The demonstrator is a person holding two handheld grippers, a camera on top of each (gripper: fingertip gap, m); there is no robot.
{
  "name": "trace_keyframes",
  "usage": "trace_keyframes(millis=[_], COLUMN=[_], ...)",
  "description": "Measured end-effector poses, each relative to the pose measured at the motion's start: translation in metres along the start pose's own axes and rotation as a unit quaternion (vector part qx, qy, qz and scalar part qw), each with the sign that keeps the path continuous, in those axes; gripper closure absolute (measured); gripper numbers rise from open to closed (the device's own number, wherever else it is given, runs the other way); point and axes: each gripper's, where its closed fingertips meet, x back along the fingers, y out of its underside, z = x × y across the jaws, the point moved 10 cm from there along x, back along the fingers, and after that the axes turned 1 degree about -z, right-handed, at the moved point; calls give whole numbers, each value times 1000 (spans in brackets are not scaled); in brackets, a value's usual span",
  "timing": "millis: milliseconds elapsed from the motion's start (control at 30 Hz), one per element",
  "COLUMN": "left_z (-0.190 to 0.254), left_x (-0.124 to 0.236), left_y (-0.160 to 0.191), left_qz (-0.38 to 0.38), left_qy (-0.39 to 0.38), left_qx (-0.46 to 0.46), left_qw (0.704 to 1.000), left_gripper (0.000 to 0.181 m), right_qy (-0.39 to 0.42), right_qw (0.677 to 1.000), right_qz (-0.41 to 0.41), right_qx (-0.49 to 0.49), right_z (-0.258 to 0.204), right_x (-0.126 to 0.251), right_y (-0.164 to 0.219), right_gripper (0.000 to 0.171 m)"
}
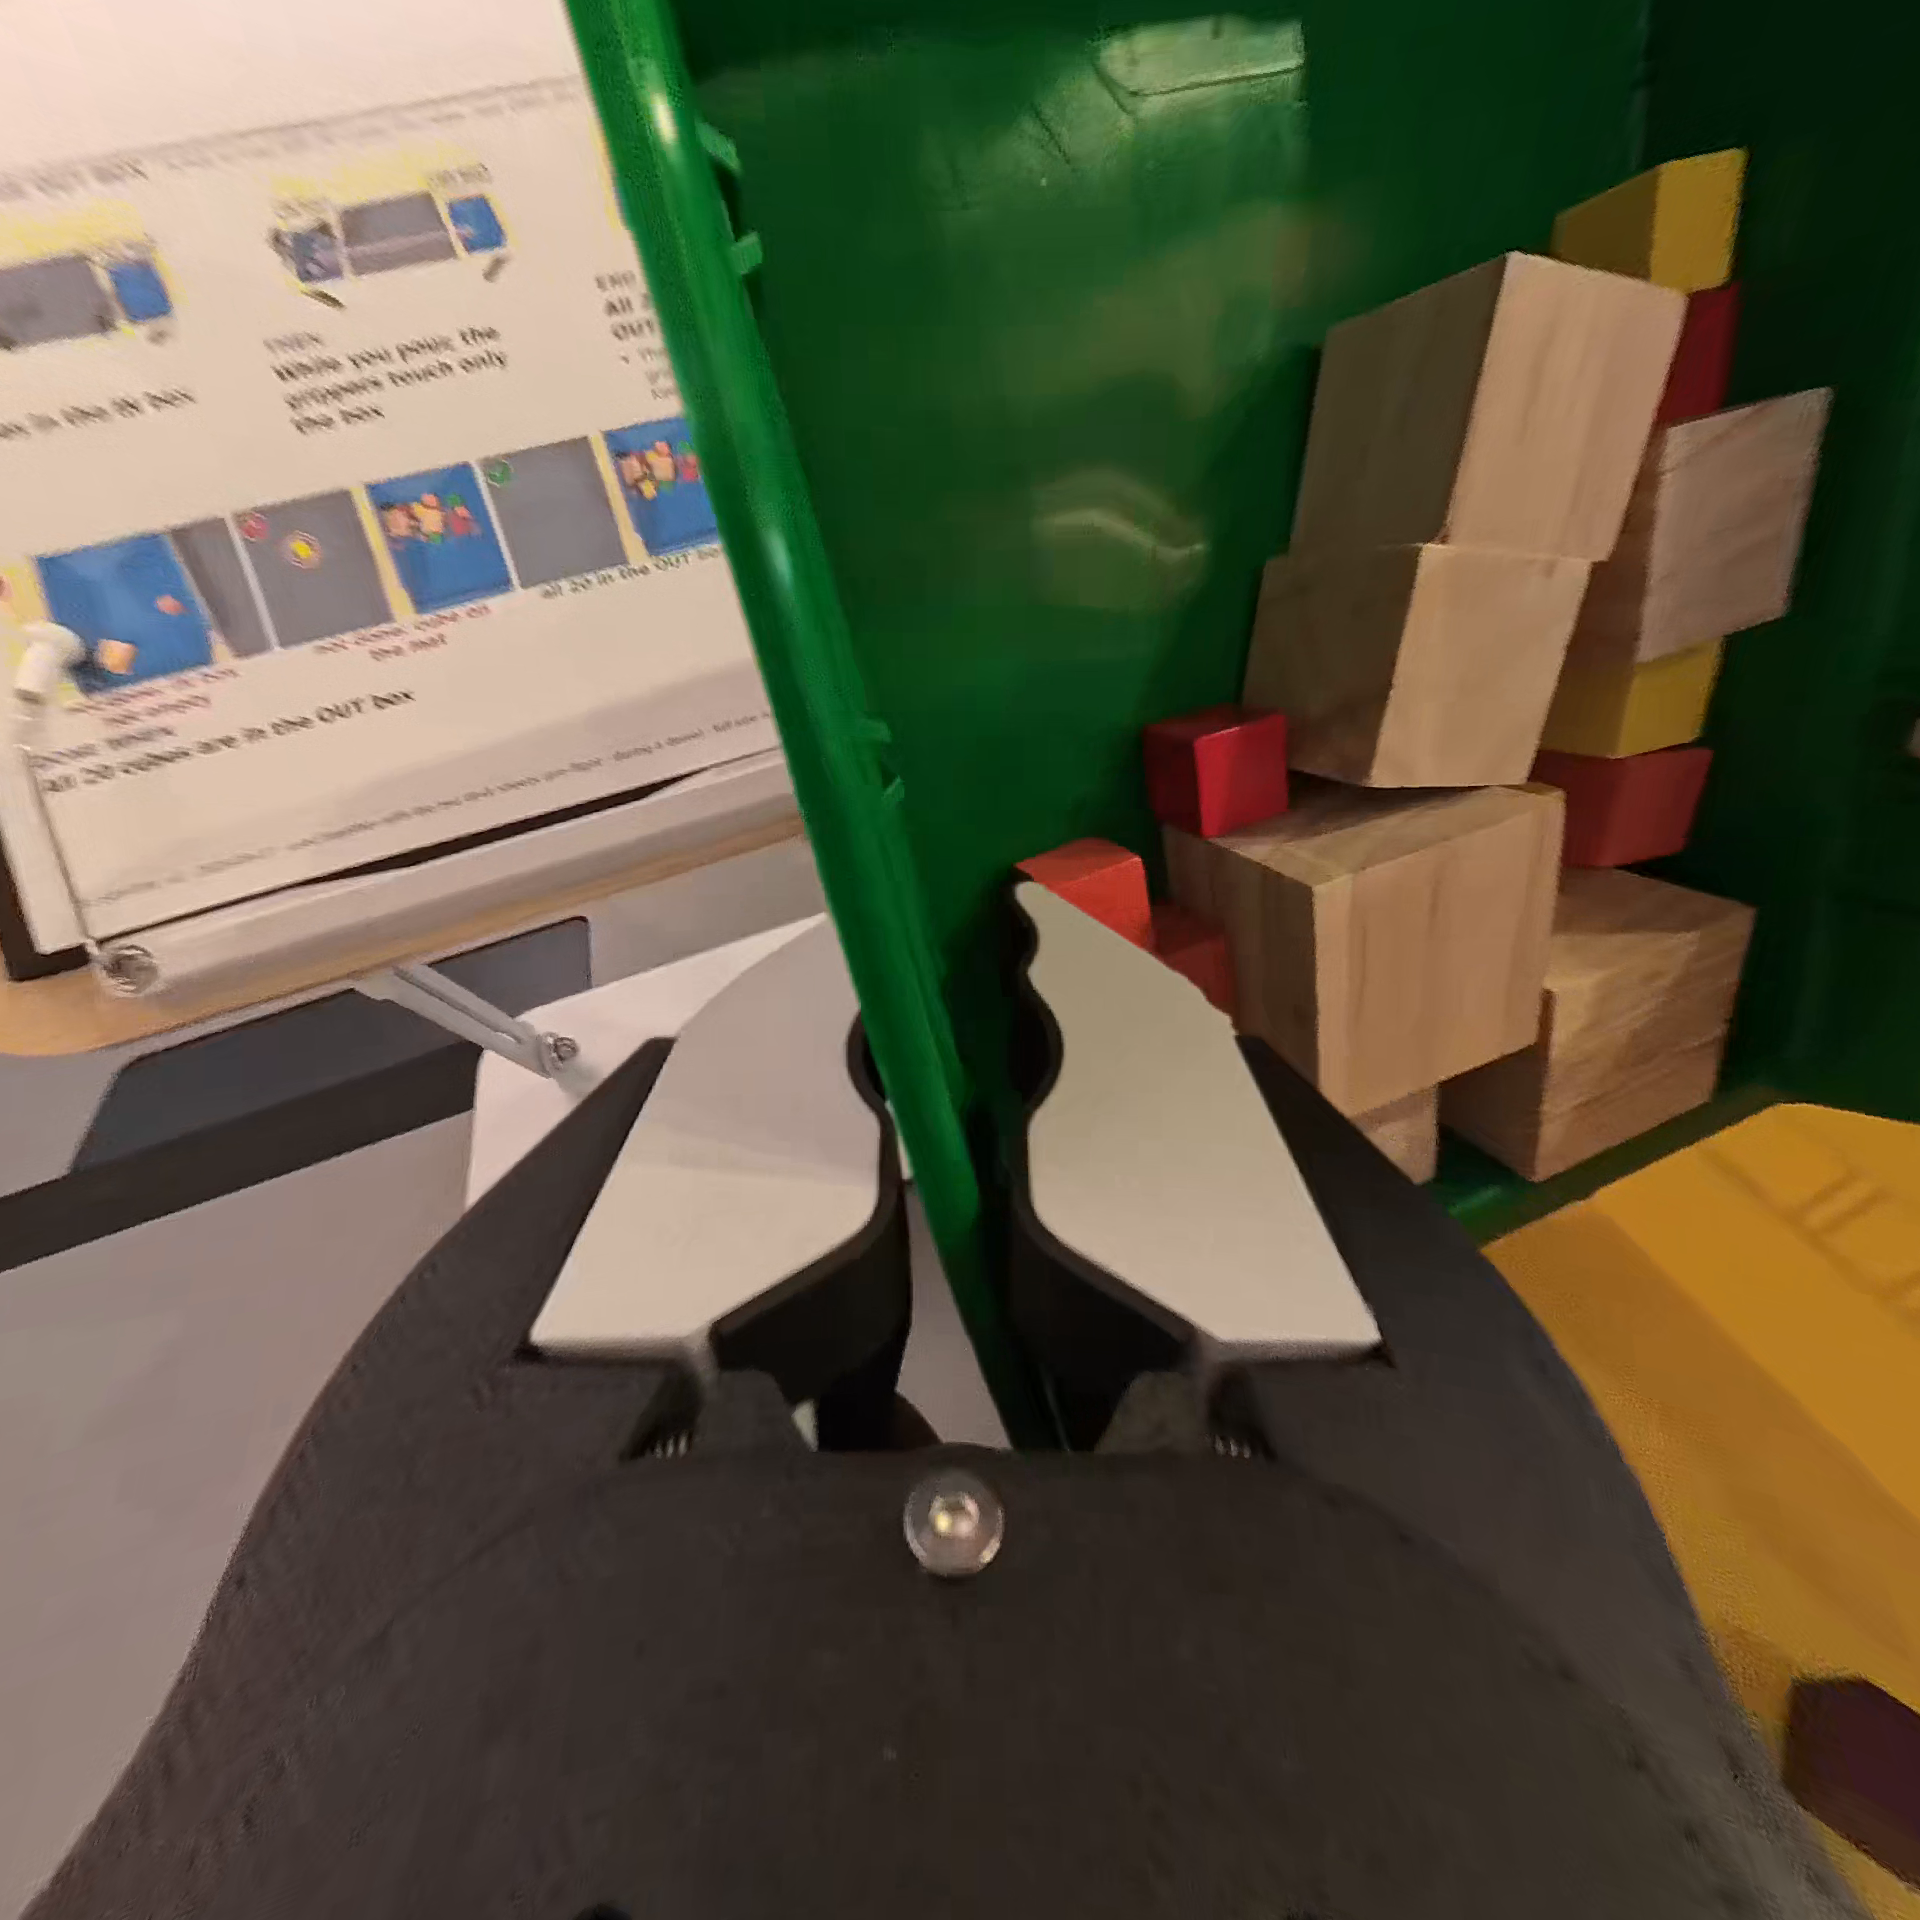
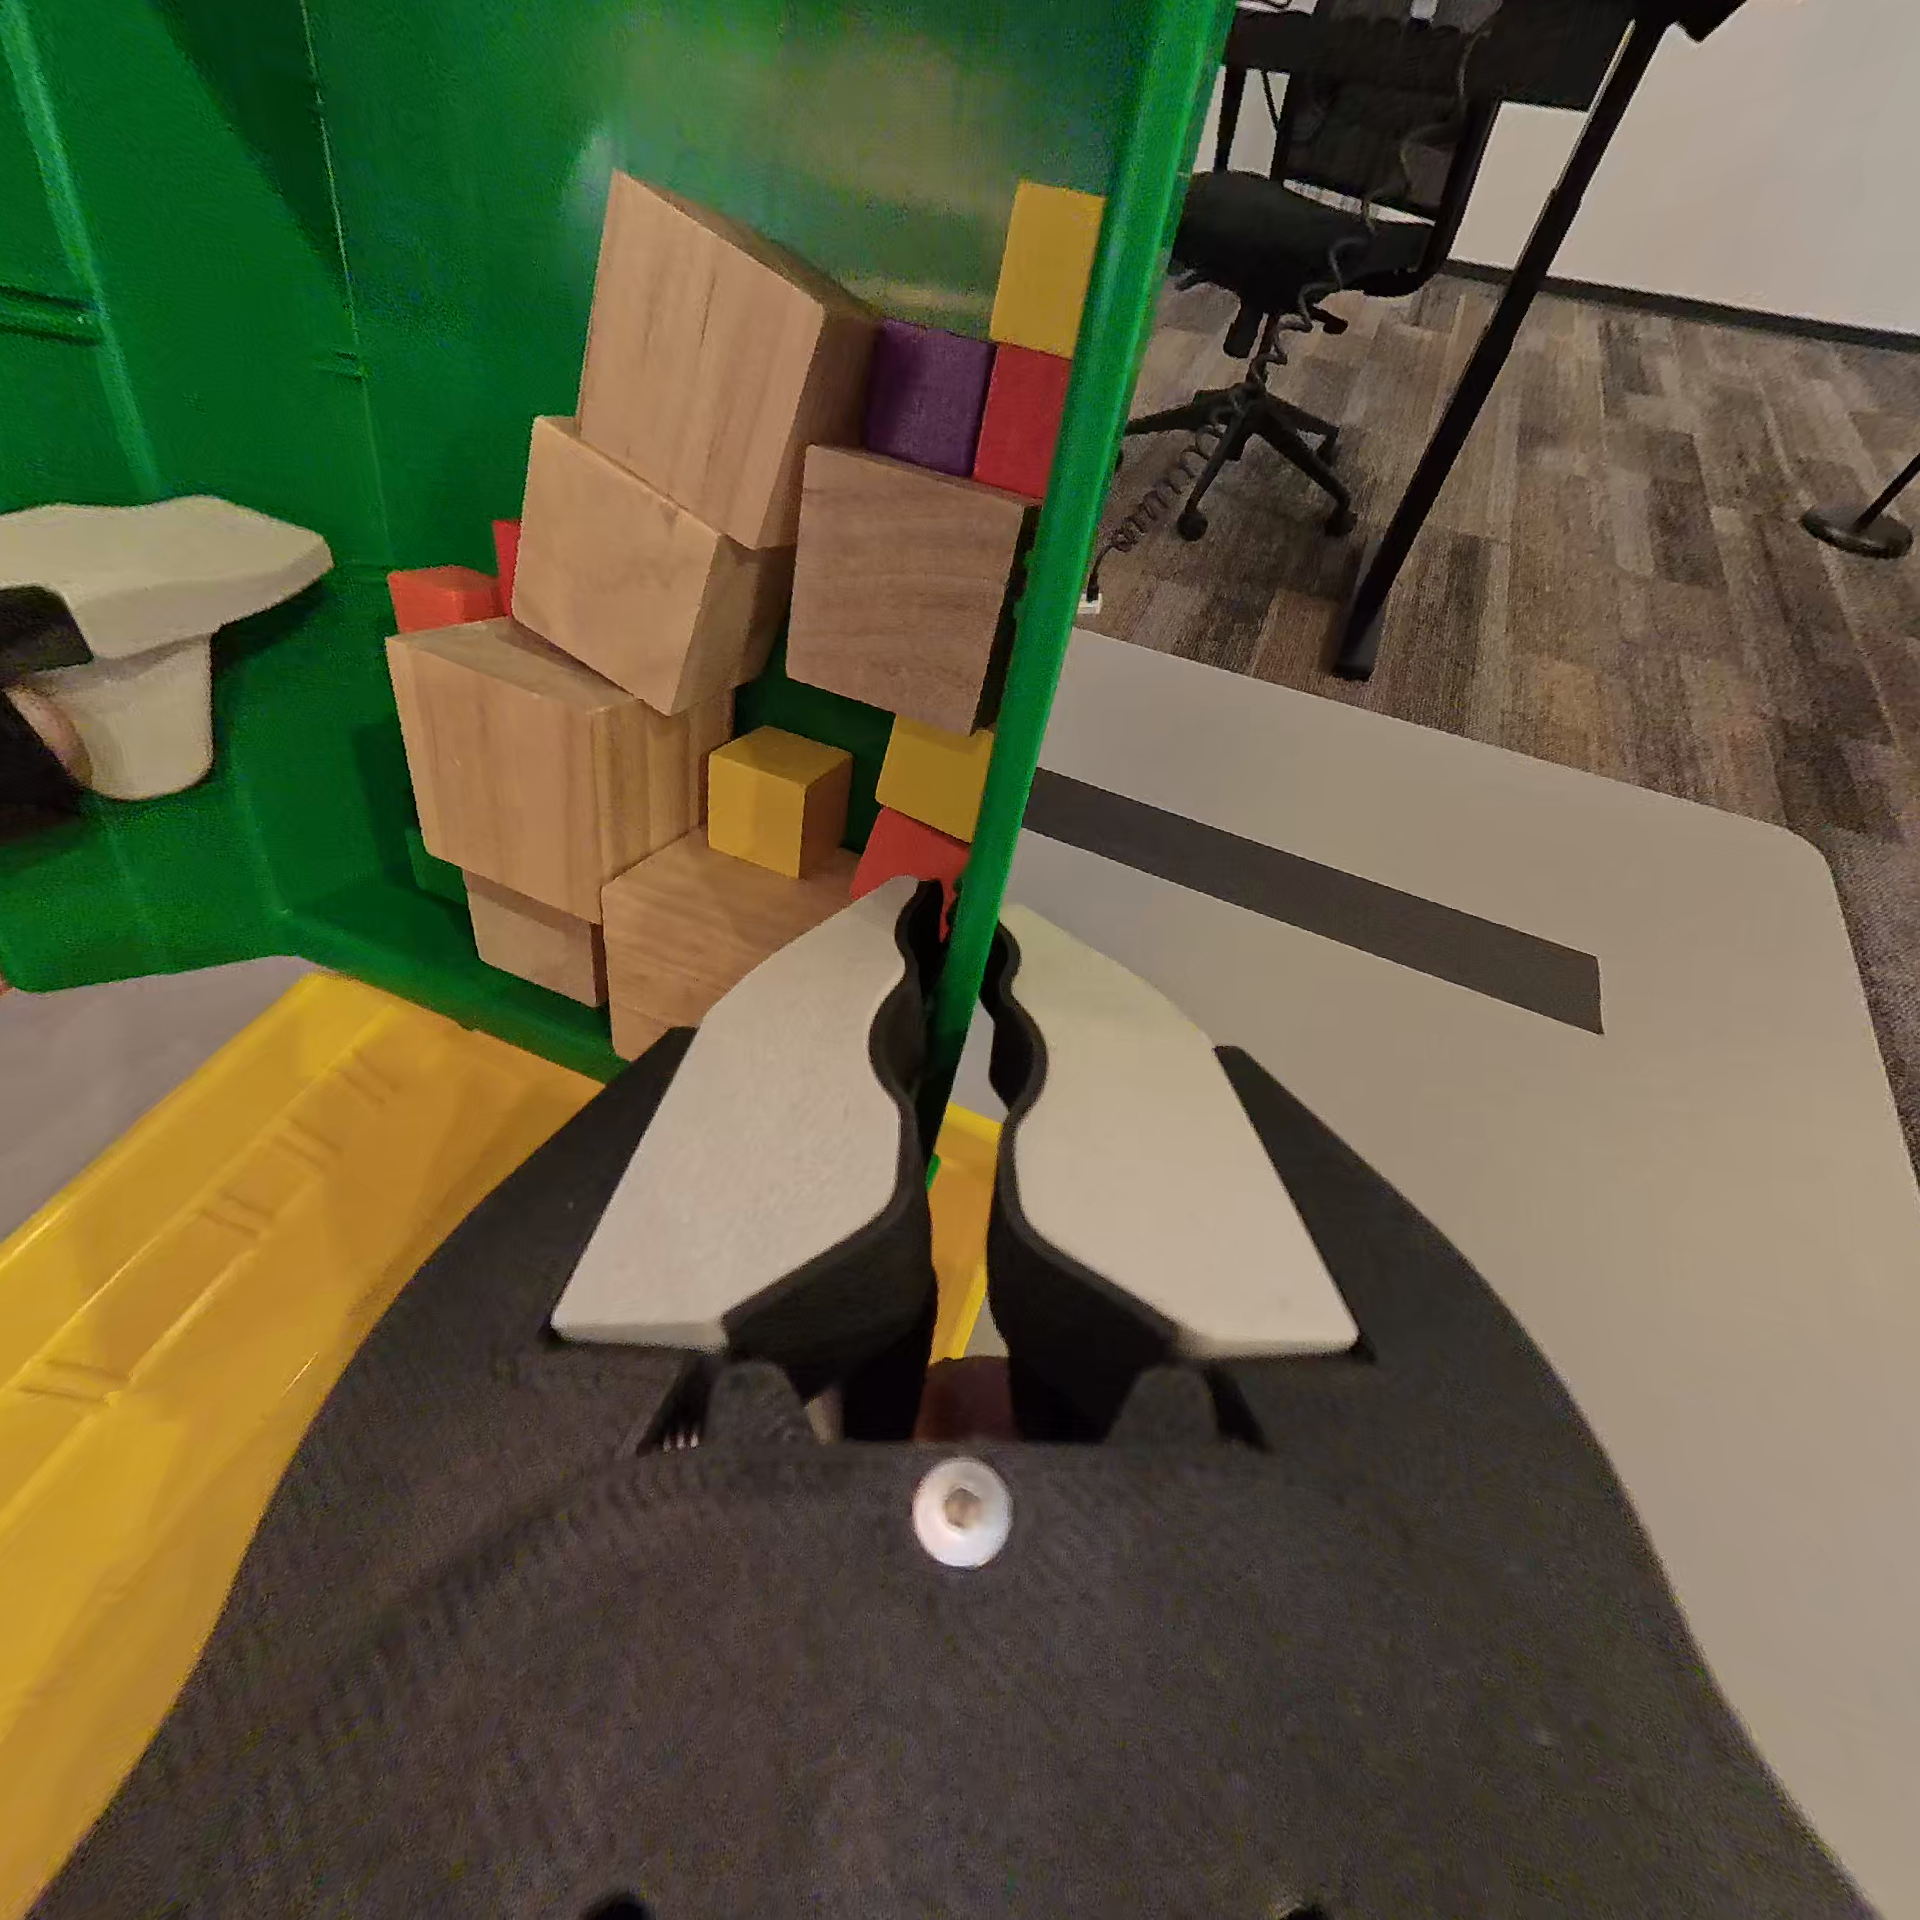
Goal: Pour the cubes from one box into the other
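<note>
A green box point(image 1: 1018, 416) is tipped steeply on its side over a yellow box point(image 1: 1714, 1403). My left gripper point(image 1: 940, 1039) is shut on the green box's left wall. My right gripper point(image 2: 961, 925) is shut on its right wall point(image 2: 1049, 623). Several wooden cubes point(image 1: 1455, 416), with smaller red, yellow and purple ones, are piled against the green box's low side, at its edge above the yellow box point(image 2: 208, 1247). One dark purple cube point(image 1: 1860, 1766) lies in the yellow box. The left gripper's fingers point(image 2: 156, 582) show inside the green box in the right wrist view.
A grey table point(image 2: 1455, 1143) with a dark strip lies under the boxes. An instruction sheet on a stand point(image 1: 364, 468) is behind on the left. An office chair point(image 2: 1299, 260) and a dark desk leg stand on the wood-pattern floor to the right.
</note>
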Motion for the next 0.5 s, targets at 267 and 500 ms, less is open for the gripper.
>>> trace_keyframes(millis=[267, 500], left_z=[1, 0], left_x=[-2, -7], left_y=[-8, -12], left_qz=[72, 108], left_qy=[-35, -39], left_qx=[-35, -46], left_qw=[996, 992], left_gripper=[173, 174], right_qy=[-15, -26], right_qw=[999, 998], right_qz=[28, 43], right_qx=[17, 32], right_z=[3, 7], right_x=[2, 2], right_y=[1, -2], right_gripper=[166, 165])
